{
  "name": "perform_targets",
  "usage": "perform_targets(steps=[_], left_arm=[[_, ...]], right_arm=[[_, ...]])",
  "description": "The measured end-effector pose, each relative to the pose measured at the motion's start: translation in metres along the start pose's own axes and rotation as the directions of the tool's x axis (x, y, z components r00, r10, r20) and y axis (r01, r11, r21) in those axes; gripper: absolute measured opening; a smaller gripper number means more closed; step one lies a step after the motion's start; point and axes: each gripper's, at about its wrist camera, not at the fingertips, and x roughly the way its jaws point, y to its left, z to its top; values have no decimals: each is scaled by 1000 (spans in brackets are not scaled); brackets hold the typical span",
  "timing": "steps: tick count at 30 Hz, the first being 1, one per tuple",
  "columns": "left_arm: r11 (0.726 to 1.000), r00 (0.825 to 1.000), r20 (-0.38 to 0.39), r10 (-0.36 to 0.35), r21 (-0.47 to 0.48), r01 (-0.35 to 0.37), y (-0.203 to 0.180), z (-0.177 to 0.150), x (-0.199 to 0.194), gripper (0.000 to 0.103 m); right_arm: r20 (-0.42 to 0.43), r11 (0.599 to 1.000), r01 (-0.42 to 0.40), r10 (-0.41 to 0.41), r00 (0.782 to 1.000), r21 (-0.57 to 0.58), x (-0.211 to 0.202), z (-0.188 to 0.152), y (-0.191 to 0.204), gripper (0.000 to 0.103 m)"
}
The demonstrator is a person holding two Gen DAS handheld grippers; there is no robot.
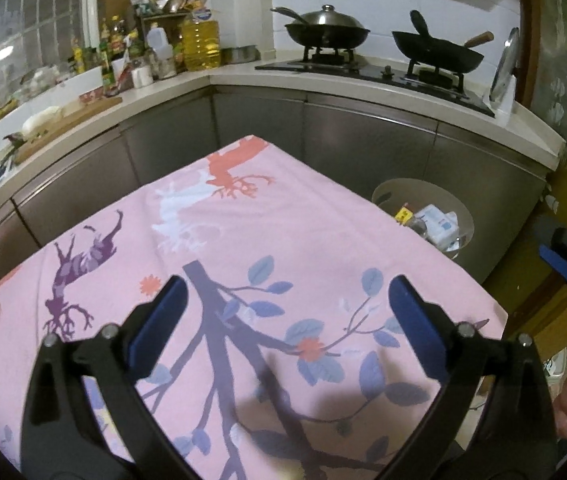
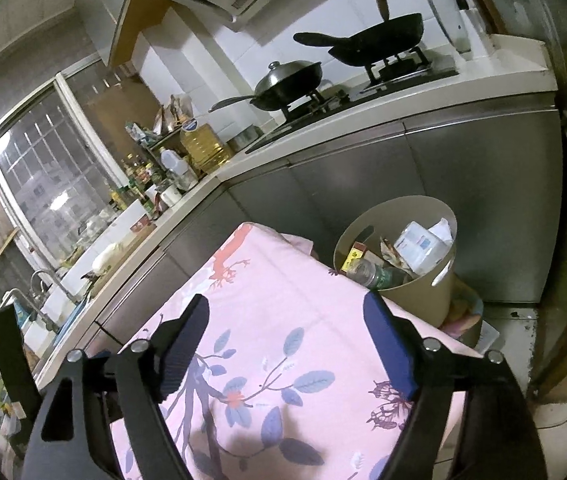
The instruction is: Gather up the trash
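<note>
From my left gripper (image 1: 283, 312), jaws wide and empty over the pink cloth (image 1: 243, 240), the trash bin (image 1: 423, 216) peeks past the table's far right edge. My right gripper (image 2: 287, 344), also apart and empty, sees the bin's (image 2: 403, 248) bottle (image 2: 367, 272) and packets.

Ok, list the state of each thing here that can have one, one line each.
left gripper: open, empty
right gripper: open, empty
trash bin: upright, no lid, holding trash
lidded wok: covered, on burner
black wok: uncovered, on burner
tablecloth: spread flat, nothing on it
</note>
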Motion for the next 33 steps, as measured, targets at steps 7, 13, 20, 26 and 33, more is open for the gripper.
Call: perform_targets(steps=[7,13,20,26,33], left_arm=[[1000,1000,-17,15,-19,-15,9,-8,0,97],[999,999,-15,35,-13,-35,13,-12,-2,97],[1000,1000,-8,24,-16,-24,17,-13,-5,97],[999,1000,15,-2,-42,3,22,-14,-14,97],[999,998,47,31,-40,-29,19,-13,-21,97]], right_arm=[[15,999,36,-36,999,21,0,-5,4,87],[-4,999,31,-31,1000,43,3,-7,7,88],[-11,999,23,-23,1000,41,2,-9,13,88],[5,1000,27,-27,1000,-1,-2,-10,24,88],[-11,999,40,-40,999,-19,0,-11,28,88]])
